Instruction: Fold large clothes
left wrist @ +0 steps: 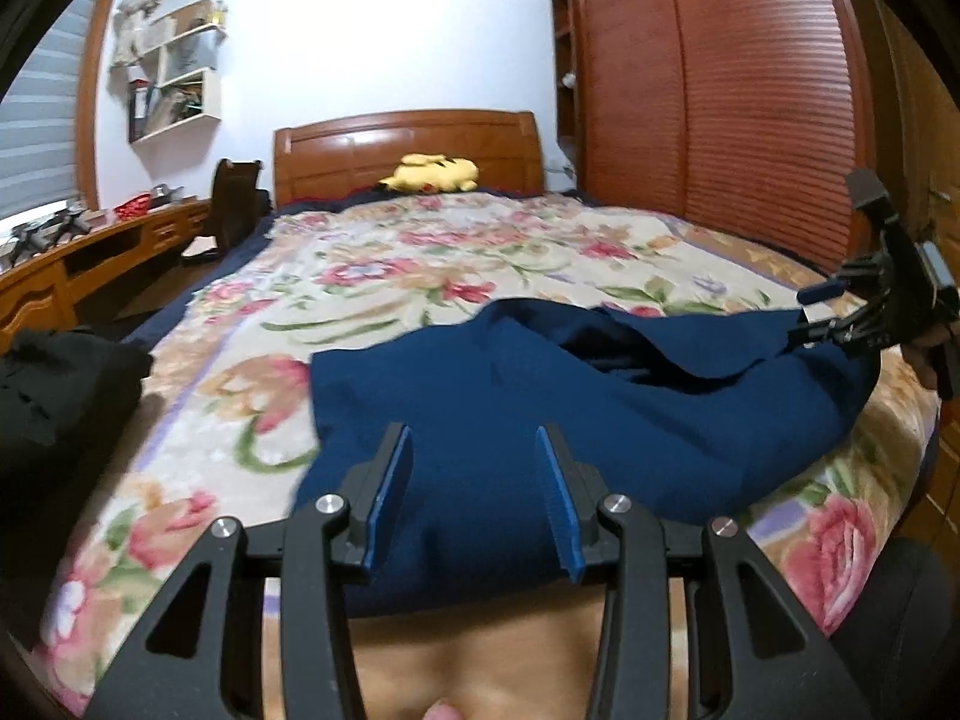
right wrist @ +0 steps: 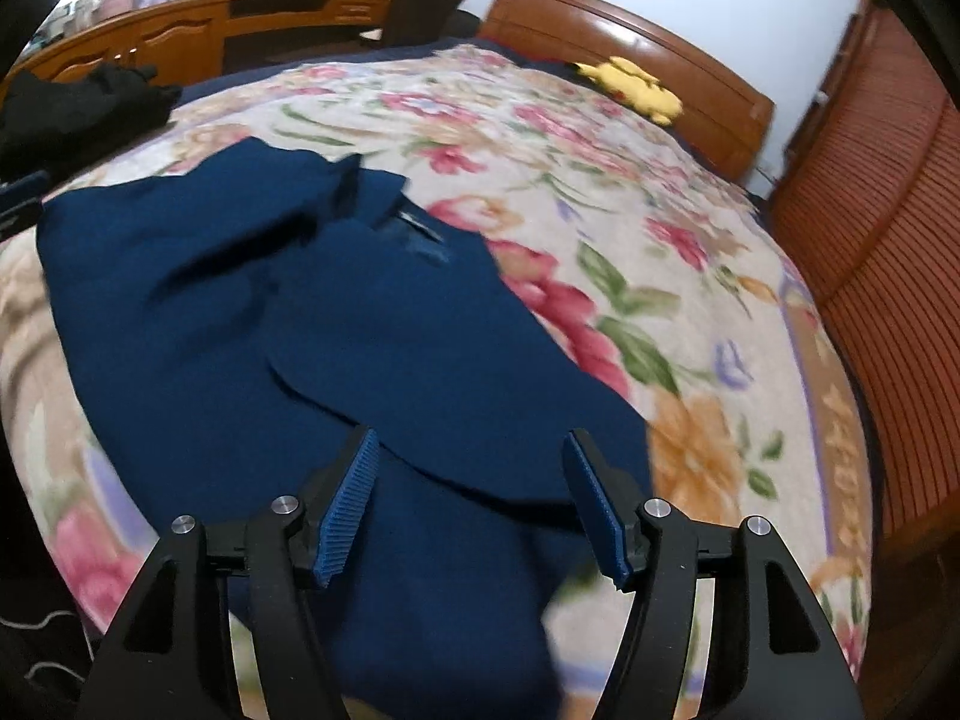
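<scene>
A bed with a floral blanket (left wrist: 420,252) is serving as the folding surface, its wooden headboard (left wrist: 408,144) standing at the far end and a slatted wardrobe (left wrist: 720,90) running along one side. A navy garment (left wrist: 540,420) is lying across the blanket near the foot edge of the bed, spread wide so that its panels can be turned over one another; a flap is already lying doubled across its middle, and in the right wrist view the collar area with a small label (right wrist: 420,228) is pointing toward the headboard. By the look of it, the fold is part-way through, with the cloth not yet squared.

A dark heap of clothing (left wrist: 60,384) is sitting at the bed's side edge toward the desk (left wrist: 90,252), apparently waiting its turn or already set aside; which cannot be told. A yellow plush toy (left wrist: 432,174) is resting against the headboard, well apart from the work.

The right gripper (right wrist: 474,504) is hovering over the near part of the garment with its jaws standing wide and nothing between the pads, so it is gripping nothing. The left gripper (left wrist: 477,498) is poised above the garment's near edge, jaws parted to a moderate gap with only cloth showing beyond them; it too appears released, pinching no fabric.
</scene>
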`<action>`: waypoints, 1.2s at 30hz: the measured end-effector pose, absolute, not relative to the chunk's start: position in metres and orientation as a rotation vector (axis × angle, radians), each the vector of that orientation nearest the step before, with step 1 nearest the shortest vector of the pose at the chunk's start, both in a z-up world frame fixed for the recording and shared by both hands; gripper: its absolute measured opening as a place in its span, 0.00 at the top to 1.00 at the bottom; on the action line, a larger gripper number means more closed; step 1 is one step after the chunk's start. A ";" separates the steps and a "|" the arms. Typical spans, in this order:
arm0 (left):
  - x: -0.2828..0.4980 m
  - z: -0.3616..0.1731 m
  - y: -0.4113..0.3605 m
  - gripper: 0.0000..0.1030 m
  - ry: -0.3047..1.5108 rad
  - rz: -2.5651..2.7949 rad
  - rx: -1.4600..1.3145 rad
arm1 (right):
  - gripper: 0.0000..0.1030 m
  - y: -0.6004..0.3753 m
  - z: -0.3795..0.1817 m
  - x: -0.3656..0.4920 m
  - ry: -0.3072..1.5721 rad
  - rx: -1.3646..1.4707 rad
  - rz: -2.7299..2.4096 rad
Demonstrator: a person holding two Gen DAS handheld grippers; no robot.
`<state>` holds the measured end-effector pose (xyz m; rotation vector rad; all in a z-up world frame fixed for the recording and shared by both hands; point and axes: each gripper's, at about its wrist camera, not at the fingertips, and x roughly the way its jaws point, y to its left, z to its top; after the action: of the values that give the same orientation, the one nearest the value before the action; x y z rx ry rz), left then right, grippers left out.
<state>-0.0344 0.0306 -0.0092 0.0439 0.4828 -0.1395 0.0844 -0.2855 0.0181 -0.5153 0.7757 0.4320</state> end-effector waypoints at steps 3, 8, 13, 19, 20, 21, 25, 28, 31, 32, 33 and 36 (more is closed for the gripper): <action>-0.020 -0.013 0.014 0.60 0.518 -0.185 0.039 | 0.37 -0.302 0.016 0.087 0.784 -0.513 0.422; -0.004 -0.022 -0.014 0.60 0.555 -0.226 0.057 | 0.37 -0.299 0.006 0.095 0.813 -0.526 0.458; 0.003 -0.027 -0.034 0.60 0.563 -0.250 0.066 | 0.37 -0.278 -0.003 0.107 0.856 -0.560 0.522; 0.009 -0.034 -0.042 0.60 0.575 -0.255 0.075 | 0.37 -0.263 -0.029 0.132 0.971 -0.640 0.526; 0.010 -0.034 -0.042 0.60 0.575 -0.256 0.073 | 0.39 -0.263 -0.032 0.135 0.978 -0.650 0.525; 0.010 -0.035 -0.042 0.60 0.577 -0.257 0.071 | 0.60 -0.262 -0.033 0.138 0.975 -0.656 0.529; 0.008 -0.038 -0.042 0.60 0.578 -0.257 0.081 | 1.00 -0.259 -0.033 0.149 0.939 -0.733 0.495; 0.007 -0.038 -0.043 0.60 0.576 -0.262 0.082 | 1.00 -0.261 -0.022 0.162 0.876 -0.729 0.452; 0.008 -0.039 -0.042 0.60 0.579 -0.267 0.083 | 1.00 -0.268 -0.001 0.177 0.817 -0.661 0.426; 0.008 -0.039 -0.043 0.59 0.580 -0.268 0.085 | 1.00 -0.269 0.004 0.181 0.821 -0.639 0.435; 0.008 -0.039 -0.043 0.59 0.581 -0.269 0.088 | 1.00 -0.269 0.008 0.181 0.816 -0.623 0.448; 0.008 -0.039 -0.042 0.59 0.579 -0.274 0.087 | 0.94 -0.264 0.015 0.174 0.820 -0.551 0.513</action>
<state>0.0079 -0.0420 -0.0392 0.0866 0.5791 -0.2743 0.1736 -0.2640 0.0152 -0.5506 0.8196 0.5129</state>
